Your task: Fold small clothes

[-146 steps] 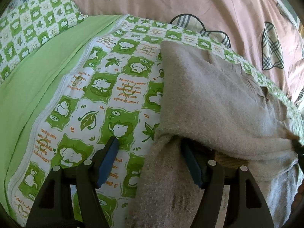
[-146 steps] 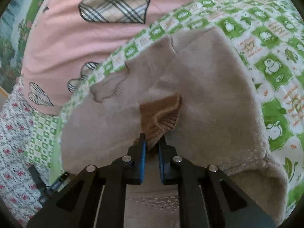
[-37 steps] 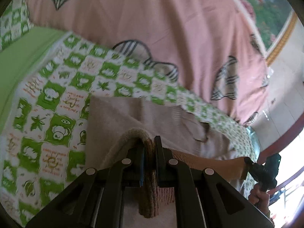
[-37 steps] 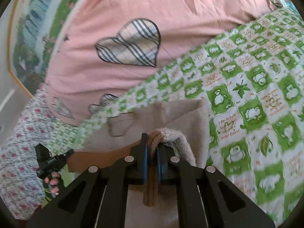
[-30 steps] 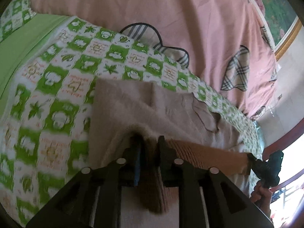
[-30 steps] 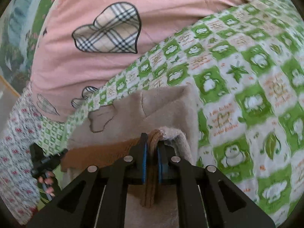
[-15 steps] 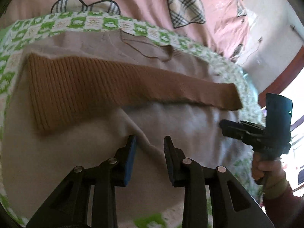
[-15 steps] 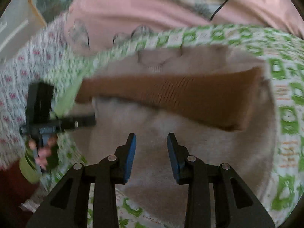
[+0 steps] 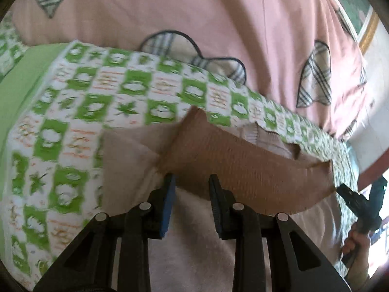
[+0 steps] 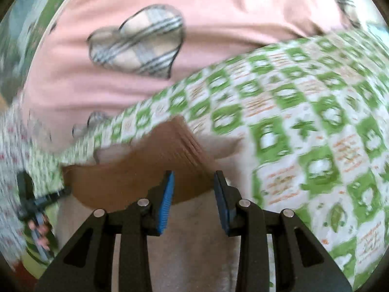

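A small beige knit sweater (image 9: 194, 238) lies on the bed, folded, with its brown ribbed hem band (image 9: 243, 168) across the top. My left gripper (image 9: 190, 182) is open and empty, hovering just over the hem band's near edge. The right wrist view shows the same sweater (image 10: 194, 238) and brown band (image 10: 126, 182). My right gripper (image 10: 193, 178) is open and empty above the band's right end. The right gripper also shows in the left wrist view (image 9: 357, 202), and the left gripper in the right wrist view (image 10: 36, 204). Both views are blurred.
The sweater rests on a green-and-white checked sheet (image 9: 73, 126) (image 10: 316, 133). A pink quilt with plaid hearts (image 9: 218, 19) (image 10: 136, 41) lies behind it. A plain green strip (image 9: 17, 90) runs at the left.
Both grippers let go of the hem and opened. The sweater's lower part now lies folded up over its body. Both cameras have pulled back and tilted up.
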The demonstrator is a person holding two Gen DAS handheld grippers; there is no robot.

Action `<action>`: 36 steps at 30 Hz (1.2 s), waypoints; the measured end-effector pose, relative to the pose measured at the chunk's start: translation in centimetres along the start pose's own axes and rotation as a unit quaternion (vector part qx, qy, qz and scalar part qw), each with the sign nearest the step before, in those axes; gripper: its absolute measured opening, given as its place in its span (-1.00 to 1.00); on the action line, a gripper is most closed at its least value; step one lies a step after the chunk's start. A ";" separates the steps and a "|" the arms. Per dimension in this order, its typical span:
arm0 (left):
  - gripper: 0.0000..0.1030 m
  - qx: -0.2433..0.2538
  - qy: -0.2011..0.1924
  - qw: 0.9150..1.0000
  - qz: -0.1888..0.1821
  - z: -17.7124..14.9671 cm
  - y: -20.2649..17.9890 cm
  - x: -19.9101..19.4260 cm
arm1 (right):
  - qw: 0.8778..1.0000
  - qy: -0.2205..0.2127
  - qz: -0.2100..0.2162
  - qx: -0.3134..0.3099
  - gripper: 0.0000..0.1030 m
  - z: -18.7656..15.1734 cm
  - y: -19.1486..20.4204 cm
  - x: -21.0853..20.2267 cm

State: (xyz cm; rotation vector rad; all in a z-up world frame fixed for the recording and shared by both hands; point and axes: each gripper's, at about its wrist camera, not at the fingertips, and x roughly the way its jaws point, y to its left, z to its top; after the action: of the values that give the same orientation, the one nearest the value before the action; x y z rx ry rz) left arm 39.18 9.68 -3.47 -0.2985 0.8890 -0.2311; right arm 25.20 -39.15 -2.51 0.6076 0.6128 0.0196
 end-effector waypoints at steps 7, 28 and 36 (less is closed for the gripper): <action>-0.40 -0.041 -0.009 0.999 -0.011 -6.5 1.0 -4.7 | 0.999 0.005 0.035 -0.002 -0.31 -4.1 1.4 -3.2; 0.10 -0.144 0.005 0.989 -0.042 -21.7 -0.8 -13.5 | 0.994 0.073 0.078 -0.016 -0.11 -14.1 5.9 -7.3; 0.33 -0.166 0.010 0.983 -0.072 -21.2 -1.2 -13.0 | 0.993 0.072 0.088 -0.019 0.05 -14.3 7.2 -8.0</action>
State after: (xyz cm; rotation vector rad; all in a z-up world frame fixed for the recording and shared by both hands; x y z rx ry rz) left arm 14.45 9.36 -6.19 -0.6739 0.9264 -0.2188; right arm 11.91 -27.20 -3.64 0.6255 0.6955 0.2411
